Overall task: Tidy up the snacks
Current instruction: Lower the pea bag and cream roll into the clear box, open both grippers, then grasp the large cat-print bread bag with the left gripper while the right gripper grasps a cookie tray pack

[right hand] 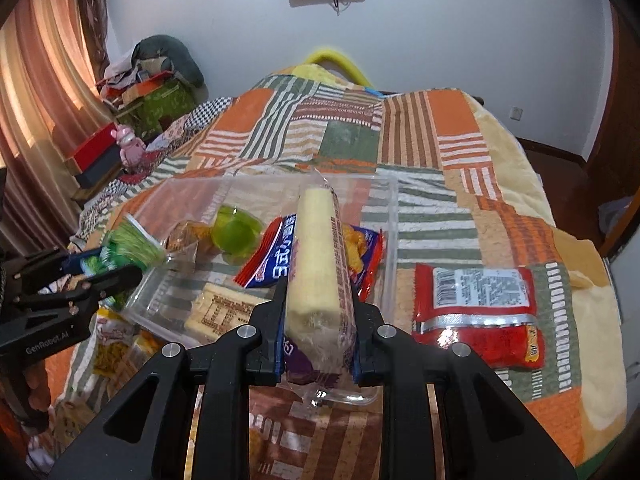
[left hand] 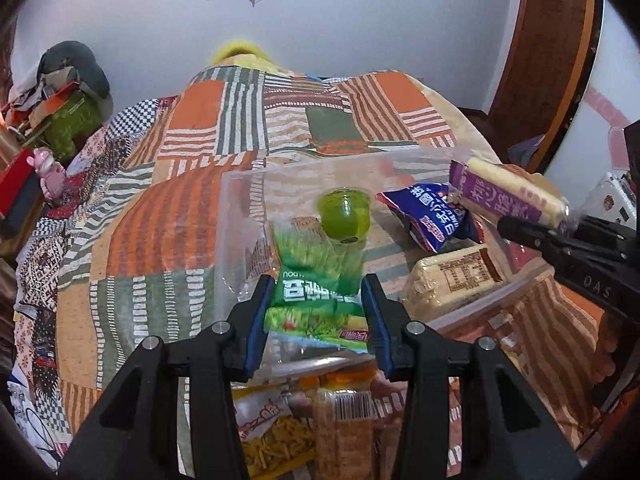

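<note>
1. The left hand-held gripper [left hand: 316,300] pinches a green foil snack packet [left hand: 316,280] between its blue pads, holding it above the near left part of a clear plastic storage box [right hand: 394,216] that sits on the patchwork-quilted bed [right hand: 440,128].
2. The right hand-held gripper [right hand: 318,300] is clamped on a long pale roll cake in a clear wrapper with a purple label [right hand: 318,256], held over the box's near right side.
3. Inside the box lie a green jelly cup [left hand: 344,214], a blue-and-red snack bag [left hand: 430,212] and a beige wrapped cake block [left hand: 452,276].
4. A red snack bag with a white label [right hand: 476,304] lies on the quilt just right of the box.
5. A yellow packet of crispy strips [left hand: 272,432] lies on the bed nearer than the box.
</note>
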`<action>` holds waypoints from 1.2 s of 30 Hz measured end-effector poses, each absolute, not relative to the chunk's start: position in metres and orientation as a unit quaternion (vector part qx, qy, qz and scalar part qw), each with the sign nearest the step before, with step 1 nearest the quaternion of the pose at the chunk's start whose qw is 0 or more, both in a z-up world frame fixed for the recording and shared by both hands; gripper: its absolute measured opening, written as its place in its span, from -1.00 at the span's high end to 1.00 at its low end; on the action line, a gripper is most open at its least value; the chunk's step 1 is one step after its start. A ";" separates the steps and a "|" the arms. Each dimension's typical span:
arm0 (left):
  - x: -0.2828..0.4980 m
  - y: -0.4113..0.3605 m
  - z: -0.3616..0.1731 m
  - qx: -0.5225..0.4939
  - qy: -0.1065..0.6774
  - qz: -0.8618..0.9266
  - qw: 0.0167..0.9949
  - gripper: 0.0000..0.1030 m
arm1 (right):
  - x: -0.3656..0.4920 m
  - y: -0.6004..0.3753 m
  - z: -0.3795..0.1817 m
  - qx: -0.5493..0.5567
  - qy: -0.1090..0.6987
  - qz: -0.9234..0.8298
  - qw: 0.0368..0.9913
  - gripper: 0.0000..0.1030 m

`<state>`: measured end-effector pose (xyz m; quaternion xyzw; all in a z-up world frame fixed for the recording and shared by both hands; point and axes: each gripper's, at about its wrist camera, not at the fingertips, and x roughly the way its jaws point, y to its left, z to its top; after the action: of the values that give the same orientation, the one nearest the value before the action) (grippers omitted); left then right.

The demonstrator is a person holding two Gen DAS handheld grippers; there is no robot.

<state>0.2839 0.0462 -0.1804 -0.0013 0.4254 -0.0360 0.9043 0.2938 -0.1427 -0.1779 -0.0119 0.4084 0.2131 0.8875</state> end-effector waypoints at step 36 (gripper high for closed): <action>0.130 0.082 -0.195 -0.009 0.488 0.003 0.873 -0.73 | 0.192 -0.159 -0.154 -0.026 0.397 0.250 0.883 -0.27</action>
<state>0.1301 0.0816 -0.1947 -0.0094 0.4879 0.0031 0.8728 0.1920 -0.1592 -0.1541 -0.0263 0.3971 0.2504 0.8826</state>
